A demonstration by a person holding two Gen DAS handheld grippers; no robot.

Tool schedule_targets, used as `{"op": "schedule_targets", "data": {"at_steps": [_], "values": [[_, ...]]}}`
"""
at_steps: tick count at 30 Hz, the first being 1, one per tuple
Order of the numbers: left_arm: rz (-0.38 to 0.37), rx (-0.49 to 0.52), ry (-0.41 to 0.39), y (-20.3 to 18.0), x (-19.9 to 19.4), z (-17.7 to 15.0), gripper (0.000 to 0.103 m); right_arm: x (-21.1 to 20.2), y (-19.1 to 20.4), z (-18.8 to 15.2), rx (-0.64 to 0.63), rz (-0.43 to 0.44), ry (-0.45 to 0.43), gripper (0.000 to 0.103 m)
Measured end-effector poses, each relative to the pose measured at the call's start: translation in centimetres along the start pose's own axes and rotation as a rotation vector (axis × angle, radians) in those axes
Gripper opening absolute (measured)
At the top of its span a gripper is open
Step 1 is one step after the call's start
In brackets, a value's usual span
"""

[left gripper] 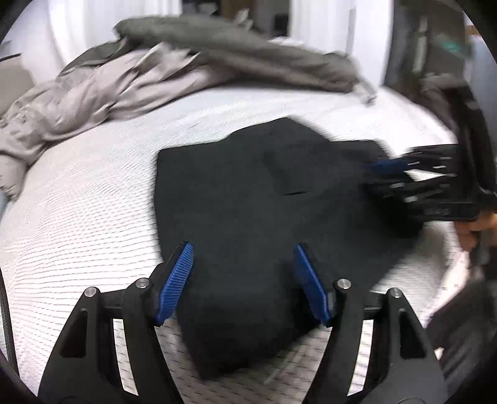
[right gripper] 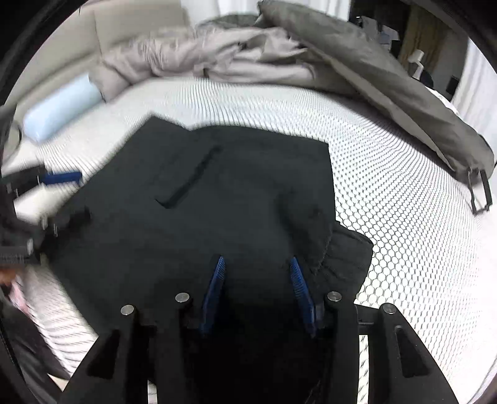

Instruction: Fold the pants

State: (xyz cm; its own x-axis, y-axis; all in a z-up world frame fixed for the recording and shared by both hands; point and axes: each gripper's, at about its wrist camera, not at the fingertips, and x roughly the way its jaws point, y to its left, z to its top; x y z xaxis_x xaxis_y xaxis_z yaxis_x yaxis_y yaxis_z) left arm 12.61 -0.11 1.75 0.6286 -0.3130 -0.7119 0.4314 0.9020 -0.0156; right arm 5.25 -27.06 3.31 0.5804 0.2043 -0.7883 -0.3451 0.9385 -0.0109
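Pants lay on the bed, already folded into a compact stack. Left claw and right claw both released, gripping nothing. Perhaps one fold remained.

black pants lie folded flat on the white mattress.

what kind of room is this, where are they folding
Most likely a bedroom. The black pants lie on a bed with a white textured mattress cover, a rumpled grey duvet is pushed to its far side, and a pale blue pillow rests by the beige headboard.
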Motion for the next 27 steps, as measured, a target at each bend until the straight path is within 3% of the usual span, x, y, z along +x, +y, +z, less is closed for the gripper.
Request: {"op": "schedule_targets", "data": {"at_steps": [2, 4, 7, 9, 11, 14, 17, 20, 22, 24, 27], "values": [[-0.06, 0.065, 0.05, -1.9, 0.9, -0.6, 0.066, -0.1, 1.9, -0.2, -0.03, 0.115, 0.002, 0.045], [-0.036, 0.1, 0.096, -2.4, 2.6, -1.4, 0.066, 1.7, 3.8, -0.4, -0.077, 0.138, 0.059, 0.045], [-0.058, 0.11, 0.102, -1.2, 2.0, -2.0, 0.067, 2.6, 3.9, -1.8, -0.167, 0.098, 0.087, 0.045], [-0.08, 0.073, 0.095, 0.4, 0.8, -2.4, 0.067, 1.8, 2.0, -2.2, -0.149, 0.069, 0.098, 0.045], [-0.057, 0.055, 0.088, 1.3, -0.2, -2.6, 0.067, 0.7, -0.4, -2.8, -0.12, 0.02, 0.091, 0.043], [-0.04, 0.02, 0.063, 1.9, -1.7, -2.2, 0.067, -0.9, -1.0, -2.5, -0.067, 0.065, 0.051, 0.043], [-0.016, -0.013, 0.017, 2.8, -1.0, 0.8, 0.067, -1.6, 0.2, -1.2, -0.041, 0.078, -0.025, 0.043], [0.018, -0.068, 0.038, 4.1, 1.3, 3.0, 0.064, 1.5, 1.0, 1.4, 0.002, 0.033, -0.003, 0.043], [0.059, -0.102, 0.098, 4.9, 4.1, 4.0, 0.052, 3.4, 1.1, 2.1, 0.004, -0.006, 0.046, 0.043], [0.011, -0.145, 0.121, 6.1, 5.7, 3.7, 0.052, 5.3, 0.4, 2.1, -0.016, -0.086, 0.103, 0.043], [0.007, -0.126, 0.128, 6.6, 4.9, 3.4, 0.052, 4.0, -2.6, 1.4, -0.003, -0.151, 0.121, 0.038]]}}
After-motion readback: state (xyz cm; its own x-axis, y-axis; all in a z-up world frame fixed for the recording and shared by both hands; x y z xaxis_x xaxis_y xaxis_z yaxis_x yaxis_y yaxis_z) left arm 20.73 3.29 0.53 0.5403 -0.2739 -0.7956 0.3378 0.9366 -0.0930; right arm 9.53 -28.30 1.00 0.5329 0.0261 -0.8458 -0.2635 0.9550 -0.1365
